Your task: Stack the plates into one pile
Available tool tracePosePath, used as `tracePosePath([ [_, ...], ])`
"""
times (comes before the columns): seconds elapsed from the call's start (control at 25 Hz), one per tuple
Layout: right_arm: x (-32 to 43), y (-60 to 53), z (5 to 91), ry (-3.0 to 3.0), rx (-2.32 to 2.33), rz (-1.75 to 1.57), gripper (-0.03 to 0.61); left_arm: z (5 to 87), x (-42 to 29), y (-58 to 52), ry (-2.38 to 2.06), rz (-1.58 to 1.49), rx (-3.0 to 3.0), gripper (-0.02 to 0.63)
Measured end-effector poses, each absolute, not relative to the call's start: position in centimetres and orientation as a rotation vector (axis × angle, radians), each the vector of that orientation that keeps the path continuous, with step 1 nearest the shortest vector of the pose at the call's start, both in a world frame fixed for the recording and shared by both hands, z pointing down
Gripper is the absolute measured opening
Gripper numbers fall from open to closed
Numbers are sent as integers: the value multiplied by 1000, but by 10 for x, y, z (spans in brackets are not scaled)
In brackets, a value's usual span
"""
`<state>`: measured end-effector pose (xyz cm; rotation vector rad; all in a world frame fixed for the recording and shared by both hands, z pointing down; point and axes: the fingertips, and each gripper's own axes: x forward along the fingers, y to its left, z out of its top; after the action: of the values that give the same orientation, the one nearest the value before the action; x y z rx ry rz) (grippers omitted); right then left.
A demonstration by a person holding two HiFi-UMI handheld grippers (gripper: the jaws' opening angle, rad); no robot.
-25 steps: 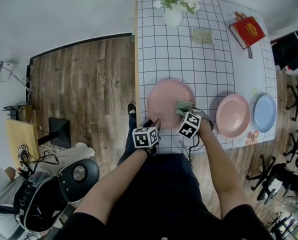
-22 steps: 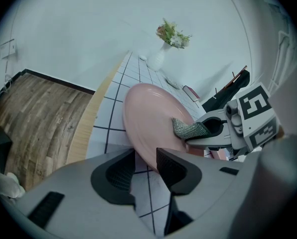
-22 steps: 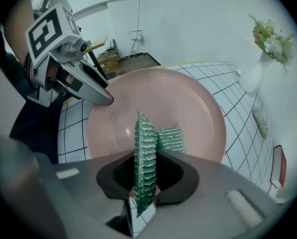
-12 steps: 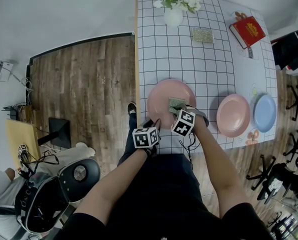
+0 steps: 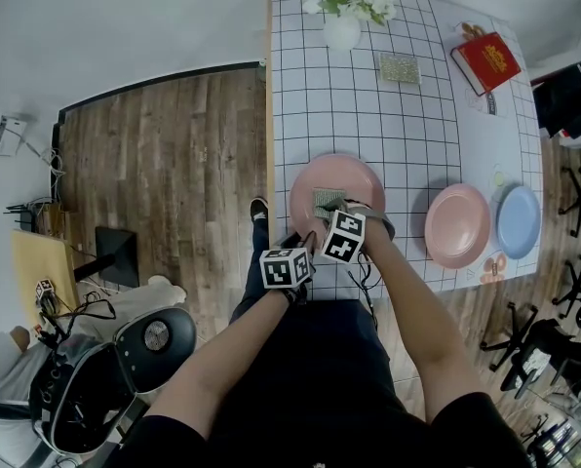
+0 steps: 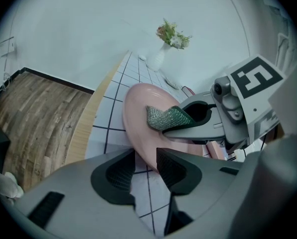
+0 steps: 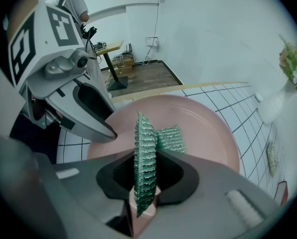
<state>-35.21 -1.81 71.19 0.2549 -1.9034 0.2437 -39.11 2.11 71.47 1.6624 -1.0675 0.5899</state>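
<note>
Stacking hasn't started, I'd say: the big pink plate (image 5: 315, 175) sits at the tabletop's (image 5: 368, 115) near edge, well apart from the smaller pink plate (image 5: 456, 224) and blue plate (image 5: 518, 220) off to the right. Right claw (image 7: 146, 183) is clamped on a green scouring pad (image 7: 146, 148) resting on the big plate, so it looks like wiping. Left claw (image 6: 141, 166) is spread around that plate's near rim, not visibly pinching. Next up, probably: drop the pad, then grab a rim and carry a plate over.
</note>
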Motion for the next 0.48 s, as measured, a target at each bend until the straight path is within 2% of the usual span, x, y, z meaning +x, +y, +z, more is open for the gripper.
tracePosePath([
  [0.48, -393, -28, 706, -1977, 198, 308, 80, 713, -390, 21, -1056, 580, 1669, 130],
])
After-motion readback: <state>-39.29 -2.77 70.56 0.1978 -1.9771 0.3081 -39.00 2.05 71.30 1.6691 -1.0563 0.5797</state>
